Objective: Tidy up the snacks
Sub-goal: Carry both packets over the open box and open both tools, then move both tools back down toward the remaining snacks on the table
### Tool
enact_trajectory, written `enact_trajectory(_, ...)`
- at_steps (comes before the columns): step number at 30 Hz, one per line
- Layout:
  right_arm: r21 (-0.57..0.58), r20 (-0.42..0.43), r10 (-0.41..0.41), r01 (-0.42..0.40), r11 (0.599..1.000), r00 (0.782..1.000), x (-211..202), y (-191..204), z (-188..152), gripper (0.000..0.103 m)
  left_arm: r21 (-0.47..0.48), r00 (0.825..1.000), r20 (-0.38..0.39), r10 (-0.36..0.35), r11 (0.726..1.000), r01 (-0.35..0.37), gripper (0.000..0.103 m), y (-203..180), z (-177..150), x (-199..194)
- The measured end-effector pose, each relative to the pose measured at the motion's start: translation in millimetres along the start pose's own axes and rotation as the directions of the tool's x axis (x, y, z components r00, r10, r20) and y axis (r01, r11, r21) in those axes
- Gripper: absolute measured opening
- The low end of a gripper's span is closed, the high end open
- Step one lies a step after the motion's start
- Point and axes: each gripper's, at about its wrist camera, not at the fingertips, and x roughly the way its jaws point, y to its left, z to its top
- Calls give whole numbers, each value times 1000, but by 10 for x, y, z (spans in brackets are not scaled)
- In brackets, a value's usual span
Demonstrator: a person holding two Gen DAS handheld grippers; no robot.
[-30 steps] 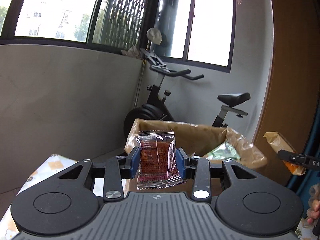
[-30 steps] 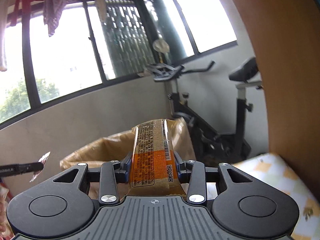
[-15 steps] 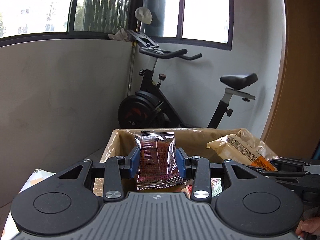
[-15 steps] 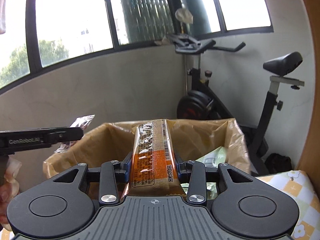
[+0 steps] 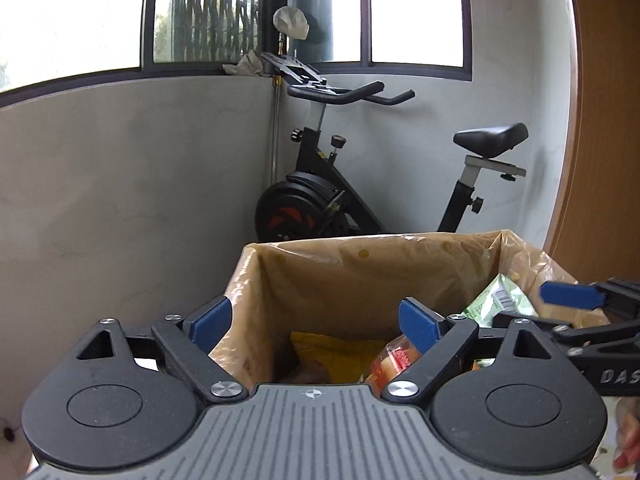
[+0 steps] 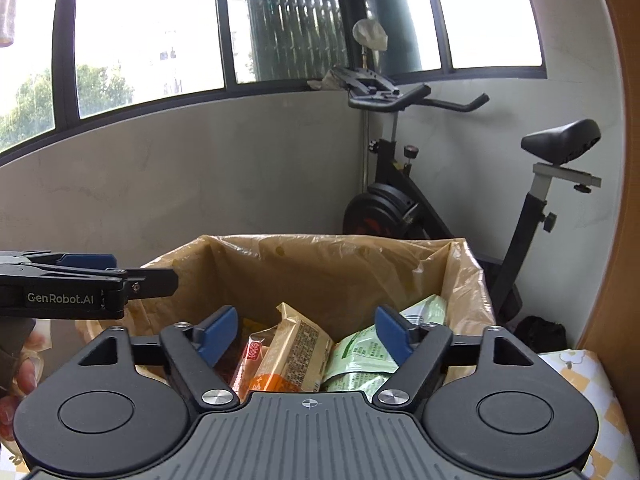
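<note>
A box lined with a tan plastic bag holds several snack packets. My left gripper is open and empty above its near rim. My right gripper is open and empty above the box too. Below it lie an orange and tan snack bar packet, a green packet and a small red-labelled packet. In the left wrist view I see a yellow packet, a red-labelled packet and the green packet. Each gripper shows at the edge of the other's view.
A black exercise bike stands behind the box against a grey wall under windows. A brown wooden panel rises on the right. A yellow checked cloth covers the surface at the right.
Both grippers have opened and let go of their packets: the red packet and the orange bar have dropped into the box. Both grippers have moved closer over the box.
</note>
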Motion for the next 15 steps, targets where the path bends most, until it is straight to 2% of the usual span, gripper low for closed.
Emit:
enact_trajectory(3, -14, 35, -24, 24, 1000, 999, -176, -33, -26, 94, 16, 999, 24, 31, 999, -31, 95, -18, -20, -165)
enact_trajectory(6, -22, 69, -44, 45, 999, 997, -358, -32, -81, 102, -17, 999, 31, 25, 1000, -25, 97, 26, -56, -333)
enact_trajectory(10, -16, 90, -71, 73, 997, 993, -566, -22, -191, 103, -69, 1000, 15, 13, 998, -12, 97, 65, -128, -489)
enact_trajectory(15, -1, 97, -84, 85, 996, 992, -787, -7, -368, 103, -101, 999, 3, 38, 994, -38, 97, 53, -253, -666)
